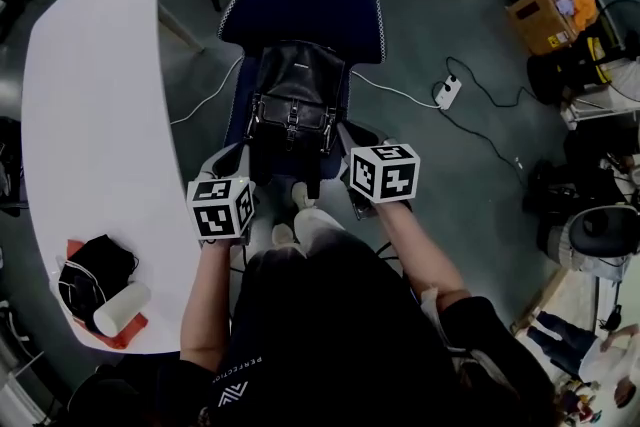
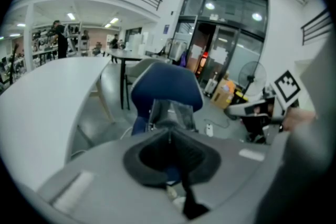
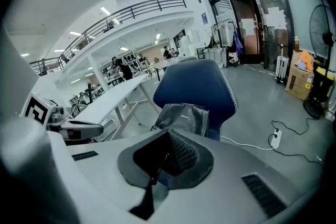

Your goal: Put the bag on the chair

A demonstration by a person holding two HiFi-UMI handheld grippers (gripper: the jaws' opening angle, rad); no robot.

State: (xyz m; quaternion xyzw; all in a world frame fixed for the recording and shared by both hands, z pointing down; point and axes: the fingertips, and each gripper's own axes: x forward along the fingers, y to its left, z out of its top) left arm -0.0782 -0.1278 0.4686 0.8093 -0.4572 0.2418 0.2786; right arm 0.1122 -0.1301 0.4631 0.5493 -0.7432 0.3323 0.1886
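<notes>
**Already on the seat: bag sits on the chair, both grippers empty**

Nearest the camera, the person's forearms reach forward, one gripper in each hand. The left gripper (image 2: 169,136) has its jaws pressed together with nothing between them. The right gripper (image 3: 168,139) is clenched the same way and also holds nothing. In the head view both marker cubes hover in front of the seat edge, one to each side, with the person's shoes between them.

Just beyond the jaws, the black bag (image 1: 297,95) stands on the seat of the blue chair (image 1: 300,0). It leans back against the backrest, with its buckled front facing the person. Neither gripper touches it.

To the left, the white table (image 1: 90,115) curves alongside the chair. Farther off on the grey floor, a white power strip (image 1: 447,92) lies on its cable, and a cardboard box (image 1: 545,10) stands beyond it.
</notes>
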